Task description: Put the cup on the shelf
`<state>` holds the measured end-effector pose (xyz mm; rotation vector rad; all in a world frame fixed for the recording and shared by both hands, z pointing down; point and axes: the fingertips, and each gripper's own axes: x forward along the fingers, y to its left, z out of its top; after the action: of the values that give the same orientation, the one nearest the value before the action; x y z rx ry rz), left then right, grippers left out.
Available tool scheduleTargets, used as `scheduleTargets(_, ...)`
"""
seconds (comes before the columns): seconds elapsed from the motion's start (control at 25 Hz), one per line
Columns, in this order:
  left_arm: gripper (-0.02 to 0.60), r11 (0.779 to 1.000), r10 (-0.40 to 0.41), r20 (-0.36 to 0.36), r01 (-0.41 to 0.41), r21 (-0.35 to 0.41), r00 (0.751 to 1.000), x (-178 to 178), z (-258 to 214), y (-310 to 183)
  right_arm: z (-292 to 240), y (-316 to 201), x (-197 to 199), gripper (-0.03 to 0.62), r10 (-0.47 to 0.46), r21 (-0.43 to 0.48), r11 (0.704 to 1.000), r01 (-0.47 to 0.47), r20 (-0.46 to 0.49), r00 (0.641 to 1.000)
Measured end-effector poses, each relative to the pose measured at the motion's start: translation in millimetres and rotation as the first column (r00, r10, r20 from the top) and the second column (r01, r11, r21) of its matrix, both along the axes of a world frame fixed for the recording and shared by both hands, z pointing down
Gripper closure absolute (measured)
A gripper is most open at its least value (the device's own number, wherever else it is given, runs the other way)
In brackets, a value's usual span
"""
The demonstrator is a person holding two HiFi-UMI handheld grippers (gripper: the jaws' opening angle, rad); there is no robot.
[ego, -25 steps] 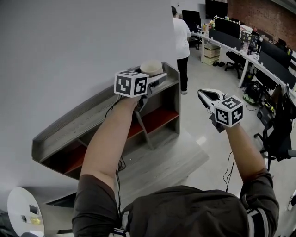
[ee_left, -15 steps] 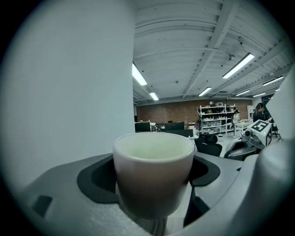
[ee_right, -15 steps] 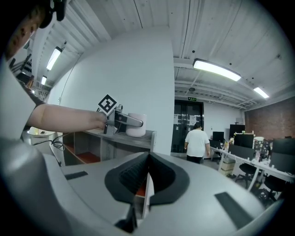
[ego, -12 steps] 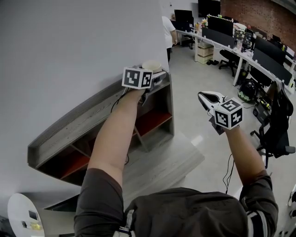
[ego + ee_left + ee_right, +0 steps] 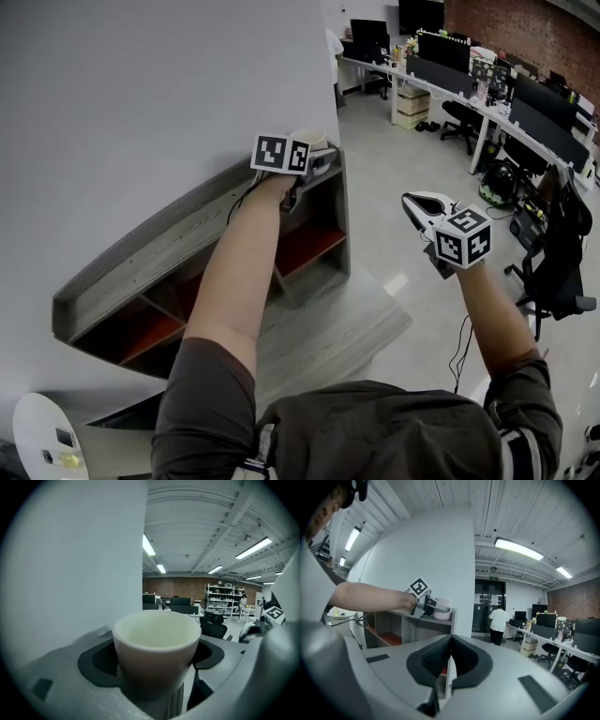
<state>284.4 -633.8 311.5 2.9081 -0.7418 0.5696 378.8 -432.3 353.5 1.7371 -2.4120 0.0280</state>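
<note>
- My left gripper (image 5: 317, 160) was closed on the cup (image 5: 156, 641). One dark pad sat against each side of its pale wall, and the cup stood upright with its mouth open and nothing in it.
- The cup was at the right end of the top board of the shelf (image 5: 169, 239), just beside the wall (image 5: 141, 94). Grey wood grain showed directly under its base in the left gripper view.
- I could not tell whether the base was resting on the board or hanging just above it.
- My judgement was that the carrying was done and the task was nearly finished. What remained was to settle the cup, open the jaws and draw the left gripper back without knocking it.
- My right gripper (image 5: 419, 201) hung in the air well apart from the shelf, off to its right. Its jaws were pressed together with nothing between them, and it had no part in the placing.
- The spot was close to the board's end and to the wall, so I judged that a careless pull-back could tip the cup off the edge.
- Nothing else stood on the top board near the cup.
- Farther off, a person (image 5: 499, 624) stood by the doors, near long desks with monitors (image 5: 450, 54) and an office chair (image 5: 562, 258). None of these was in my way.
</note>
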Motion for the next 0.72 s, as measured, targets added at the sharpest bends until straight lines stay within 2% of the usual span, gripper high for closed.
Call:
scheduleTargets(0.2,0.14,0.997,-0.075,0.015,0.075,-0.014,0.997,-6.3,2.4,-3.9,0.7,1.0,-11.2,0.602,-0.02,-0.004,1.0,0.02,-0.001,1.0)
scheduleTargets(0.36,0.127,0.993,-0.111,-0.01,0.111,0.027,0.994,-18.1,-4.3,-5.7,-0.2,-1.2,-18.6,0.602,-0.031,-0.003,1.0,0.031,-0.006,0.999)
scheduleTargets(0.72,0.12,0.993,-0.109,-0.066,0.111,0.037,0.992,-42.6,-18.8,7.5,-3.4,-6.5,-40.4,0.602,-0.065,0.001,0.998,0.065,-0.01,0.998)
